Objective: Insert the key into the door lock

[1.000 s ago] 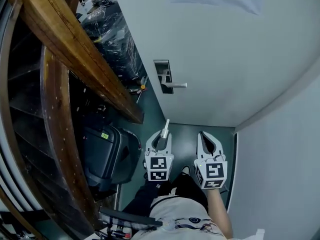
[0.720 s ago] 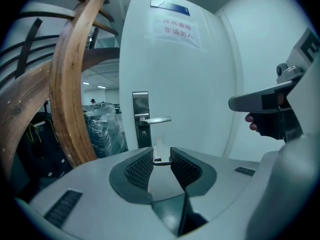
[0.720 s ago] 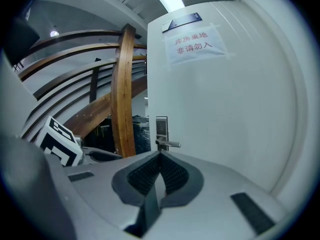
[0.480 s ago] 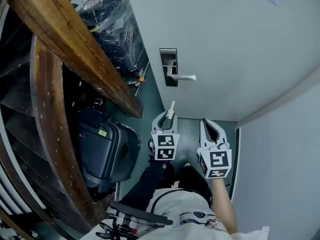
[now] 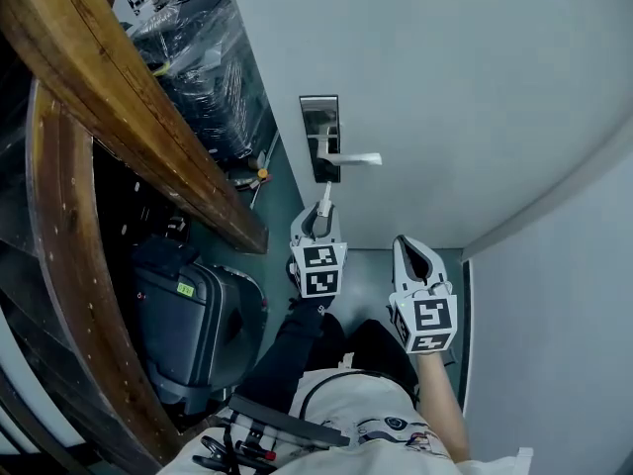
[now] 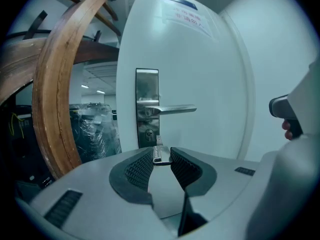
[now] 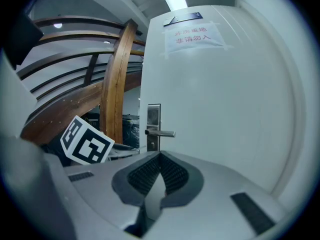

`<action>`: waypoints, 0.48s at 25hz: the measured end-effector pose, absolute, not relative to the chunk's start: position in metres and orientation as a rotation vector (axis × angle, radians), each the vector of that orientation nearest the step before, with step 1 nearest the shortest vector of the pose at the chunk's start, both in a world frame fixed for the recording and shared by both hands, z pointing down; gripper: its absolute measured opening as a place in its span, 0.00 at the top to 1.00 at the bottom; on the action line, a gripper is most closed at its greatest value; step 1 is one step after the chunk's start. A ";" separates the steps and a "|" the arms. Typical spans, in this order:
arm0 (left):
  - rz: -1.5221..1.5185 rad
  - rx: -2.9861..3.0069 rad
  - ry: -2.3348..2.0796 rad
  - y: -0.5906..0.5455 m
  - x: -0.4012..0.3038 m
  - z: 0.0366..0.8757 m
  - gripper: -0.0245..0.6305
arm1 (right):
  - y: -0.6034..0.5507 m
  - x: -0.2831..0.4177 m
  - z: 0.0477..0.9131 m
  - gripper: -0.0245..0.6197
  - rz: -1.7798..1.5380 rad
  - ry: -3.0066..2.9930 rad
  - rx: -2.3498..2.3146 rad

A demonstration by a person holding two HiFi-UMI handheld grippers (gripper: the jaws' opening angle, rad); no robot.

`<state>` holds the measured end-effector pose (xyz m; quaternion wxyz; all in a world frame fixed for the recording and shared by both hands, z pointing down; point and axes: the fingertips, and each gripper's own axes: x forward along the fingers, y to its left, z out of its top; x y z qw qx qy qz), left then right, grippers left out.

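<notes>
Left gripper (image 5: 318, 226) has drawn closer to the door (image 5: 465, 87), bringing the key (image 5: 325, 202) just below the lock (image 5: 320, 139) at the door's left edge. Its jaws clamp the key's head, blade forward. The blade likely needs squaring with the keyhole (image 6: 149, 133) beneath the handle (image 5: 356, 158). Right gripper (image 5: 413, 257) trails, jaws together, empty.
</notes>
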<state>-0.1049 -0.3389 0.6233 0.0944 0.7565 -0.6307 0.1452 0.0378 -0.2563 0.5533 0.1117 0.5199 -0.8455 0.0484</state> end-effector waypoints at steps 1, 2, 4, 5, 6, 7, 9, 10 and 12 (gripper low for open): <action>0.428 2.243 -1.873 -0.344 -0.106 0.626 0.78 | -0.258 0.038 0.557 0.95 0.144 -2.480 1.530; 0.425 2.243 -1.875 -0.348 -0.106 0.628 0.78 | -0.260 0.038 0.560 0.95 0.146 -2.478 1.532; 0.418 2.243 -1.887 -0.357 -0.109 0.631 0.78 | -0.264 0.038 0.564 0.95 0.144 -2.478 1.533; 0.415 2.241 -1.895 -0.361 -0.110 0.632 0.78 | -0.266 0.038 0.565 0.95 0.142 -2.479 1.534; 0.411 2.240 -1.900 -0.365 -0.111 0.632 0.78 | -0.267 0.038 0.567 0.95 0.140 -2.479 1.535; 0.407 2.238 -1.904 -0.368 -0.112 0.633 0.78 | -0.269 0.038 0.568 0.95 0.140 -2.478 1.536; 0.402 2.236 -1.911 -0.374 -0.113 0.633 0.78 | -0.271 0.039 0.572 0.95 0.144 -2.474 1.538; 0.399 2.235 -1.914 -0.377 -0.114 0.634 0.78 | -0.272 0.039 0.574 0.95 0.147 -2.472 1.538; 0.390 2.231 -1.918 -0.382 -0.115 0.635 0.78 | -0.275 0.039 0.577 0.95 0.148 -2.469 1.538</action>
